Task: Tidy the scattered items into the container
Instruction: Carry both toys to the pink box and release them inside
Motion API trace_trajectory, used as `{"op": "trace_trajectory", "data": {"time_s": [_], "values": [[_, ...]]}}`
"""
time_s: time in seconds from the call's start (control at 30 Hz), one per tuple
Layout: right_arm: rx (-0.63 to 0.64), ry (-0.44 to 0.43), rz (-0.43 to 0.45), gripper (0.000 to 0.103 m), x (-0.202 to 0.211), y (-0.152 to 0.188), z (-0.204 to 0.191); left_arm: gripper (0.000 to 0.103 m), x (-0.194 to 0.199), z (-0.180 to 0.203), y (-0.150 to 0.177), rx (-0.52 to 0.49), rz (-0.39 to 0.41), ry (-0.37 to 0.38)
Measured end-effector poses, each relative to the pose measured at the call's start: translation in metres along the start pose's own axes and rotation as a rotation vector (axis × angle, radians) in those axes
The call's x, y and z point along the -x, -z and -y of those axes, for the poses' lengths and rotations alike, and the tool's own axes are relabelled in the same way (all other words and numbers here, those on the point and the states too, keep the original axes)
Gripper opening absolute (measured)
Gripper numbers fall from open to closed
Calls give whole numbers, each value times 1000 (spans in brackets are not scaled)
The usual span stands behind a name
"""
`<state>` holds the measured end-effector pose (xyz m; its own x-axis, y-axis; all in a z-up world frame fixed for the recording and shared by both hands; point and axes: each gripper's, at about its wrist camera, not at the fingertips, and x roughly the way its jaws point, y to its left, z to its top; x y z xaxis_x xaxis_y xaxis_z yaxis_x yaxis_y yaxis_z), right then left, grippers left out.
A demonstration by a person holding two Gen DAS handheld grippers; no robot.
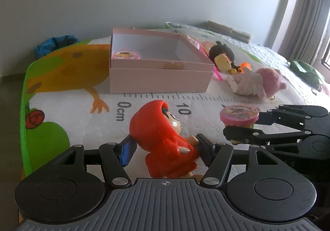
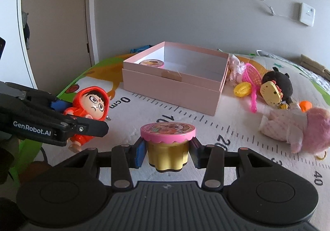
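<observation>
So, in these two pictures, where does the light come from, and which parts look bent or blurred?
Left wrist view: daylight enters from the window at the right edge, the mat's ruler marks curve, and the pink plush doll looks soft. Right wrist view: the door frame bows, while the pink-lidded cup is sharp.

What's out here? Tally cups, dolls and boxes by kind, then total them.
Lidded cups: 2 (held cup, boxed cup)
Dolls: 3 (red-hooded doll, black-haired doll, pink-haired doll)
Pink box: 1
Total: 6

Soft daylight from the right — mild blur, fisheye-bent edges, dark corners.
</observation>
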<state>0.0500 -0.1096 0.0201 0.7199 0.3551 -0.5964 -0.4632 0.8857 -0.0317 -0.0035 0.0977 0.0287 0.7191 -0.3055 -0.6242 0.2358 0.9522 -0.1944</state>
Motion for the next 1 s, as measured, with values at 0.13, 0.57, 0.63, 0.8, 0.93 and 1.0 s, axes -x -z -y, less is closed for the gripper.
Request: {"op": "trace_trajectory", "data": {"time_s": [0.13,0.57,0.63,0.8,0.93,1.0], "values": [[0,-6,-3,43,-4,-3,-2,68,0,-5,-1,6,0,-4],[-13,-15,-11,43,-18,-5,9,68,-8,-6,-5,-14,-10,-20],[-4,-19,-8,43,-21,-8,12,68,-10,-5,-7,-16,-6,-19],[55,14,101,43,-25,-47,29,68,-15,-9,-36,-20,49,-21],[99,84,191,43,-51,-86,52,68,-28,-7,-86,-92,146,-46],[92,96,190,43,-69,-96,62,68,-46,-7,-114,-105,162,-48]]}}
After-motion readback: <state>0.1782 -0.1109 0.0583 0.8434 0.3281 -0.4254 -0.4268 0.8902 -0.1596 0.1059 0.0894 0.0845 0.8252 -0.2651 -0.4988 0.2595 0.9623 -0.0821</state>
